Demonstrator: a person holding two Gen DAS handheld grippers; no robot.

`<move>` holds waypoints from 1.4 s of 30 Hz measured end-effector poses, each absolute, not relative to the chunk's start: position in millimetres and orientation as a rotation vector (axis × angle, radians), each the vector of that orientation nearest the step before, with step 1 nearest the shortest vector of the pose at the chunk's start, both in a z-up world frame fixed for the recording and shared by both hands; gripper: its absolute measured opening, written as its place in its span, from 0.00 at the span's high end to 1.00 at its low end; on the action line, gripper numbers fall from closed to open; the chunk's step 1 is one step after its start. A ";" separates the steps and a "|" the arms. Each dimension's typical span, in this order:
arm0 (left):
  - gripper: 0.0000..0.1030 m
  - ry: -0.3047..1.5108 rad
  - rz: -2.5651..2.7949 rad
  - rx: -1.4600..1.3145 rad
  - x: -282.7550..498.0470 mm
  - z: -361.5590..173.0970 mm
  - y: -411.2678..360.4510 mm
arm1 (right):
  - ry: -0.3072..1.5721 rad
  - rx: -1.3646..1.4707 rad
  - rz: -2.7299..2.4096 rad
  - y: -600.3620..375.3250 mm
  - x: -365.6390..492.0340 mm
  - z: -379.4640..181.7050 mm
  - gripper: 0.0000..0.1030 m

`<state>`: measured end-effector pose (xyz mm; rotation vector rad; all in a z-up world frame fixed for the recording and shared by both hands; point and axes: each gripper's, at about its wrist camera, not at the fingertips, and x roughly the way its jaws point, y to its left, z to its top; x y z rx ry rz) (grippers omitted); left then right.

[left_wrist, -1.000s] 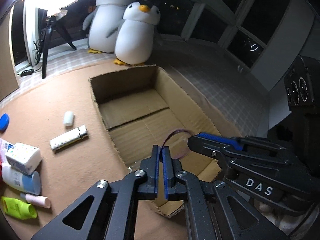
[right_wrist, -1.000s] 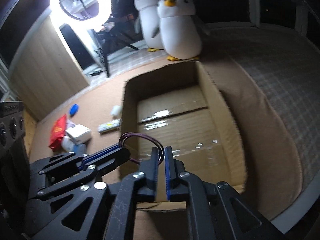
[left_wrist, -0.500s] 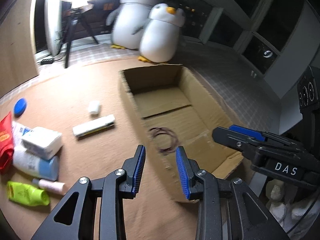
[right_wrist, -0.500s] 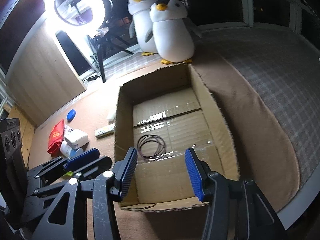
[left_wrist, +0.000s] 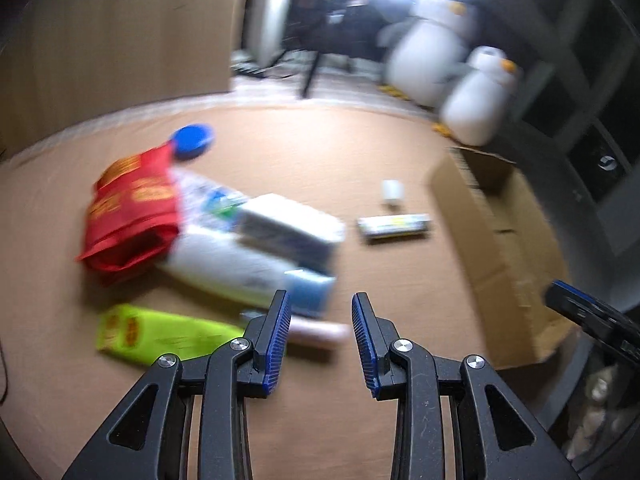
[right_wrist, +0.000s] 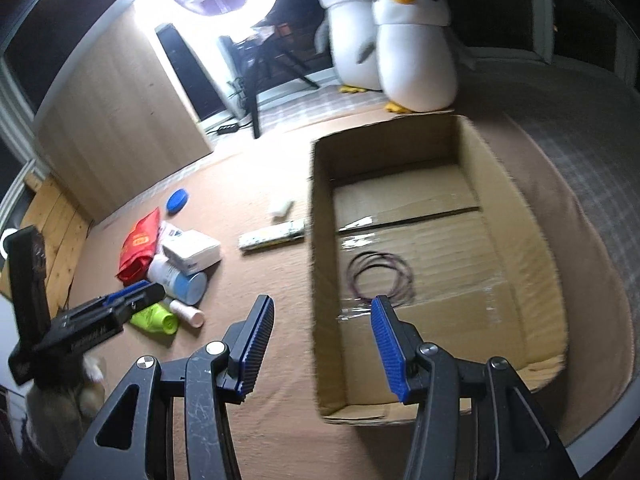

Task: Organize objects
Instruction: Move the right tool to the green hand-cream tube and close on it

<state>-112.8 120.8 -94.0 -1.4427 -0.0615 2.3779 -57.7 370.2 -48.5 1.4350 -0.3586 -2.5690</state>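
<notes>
A coil of thin wire [right_wrist: 379,278] lies flat on the floor of the cardboard box [right_wrist: 516,216]. Both the right gripper [right_wrist: 322,344] and left gripper [left_wrist: 319,338] are spread, empty; the left points toward a blurred, probably pink tube [left_wrist: 316,331].

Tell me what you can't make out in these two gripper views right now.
- Left wrist view: motion blur smears the print on the red pouch and white box.
- Same view: the cardboard box hides its own floor, so the wire coil shows only from the right wrist.
- Right wrist view: the left tongs cover part of the green tube.
</notes>
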 end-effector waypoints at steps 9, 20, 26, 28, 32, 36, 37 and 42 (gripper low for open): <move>0.67 -0.134 2.422 -1.588 -140.7 -127.2 54.7 | -0.316 1.464 -2.492 332.4 -56.0 -58.3 0.54; 0.67 -0.021 2.360 -1.592 -147.7 -143.5 62.1 | -0.329 1.490 -2.467 317.7 -52.2 -60.7 0.54; 0.68 0.069 2.307 -1.551 -129.9 -149.6 80.2 | -0.335 1.488 -2.452 313.1 -51.8 -59.2 0.54; 0.68 0.103 2.300 -1.530 -122.2 -150.3 85.2 | -0.332 1.492 -2.434 309.2 -52.6 -60.0 0.54; 0.68 0.074 2.301 -1.508 -112.1 -144.8 85.2 | -0.306 1.491 -2.385 297.3 -55.0 -60.7 0.54; 0.67 -0.005 2.364 -1.475 -100.0 -128.0 66.0 | -0.244 1.483 -2.301 273.4 -62.6 -61.6 0.54; 0.67 -0.040 2.377 -1.471 -94.0 -123.6 57.0 | -0.225 1.483 -2.277 266.9 -65.3 -62.5 0.54; 0.67 -0.137 2.364 -1.497 -71.5 -121.6 28.3 | -0.131 1.512 -2.083 222.7 -81.6 -76.8 0.54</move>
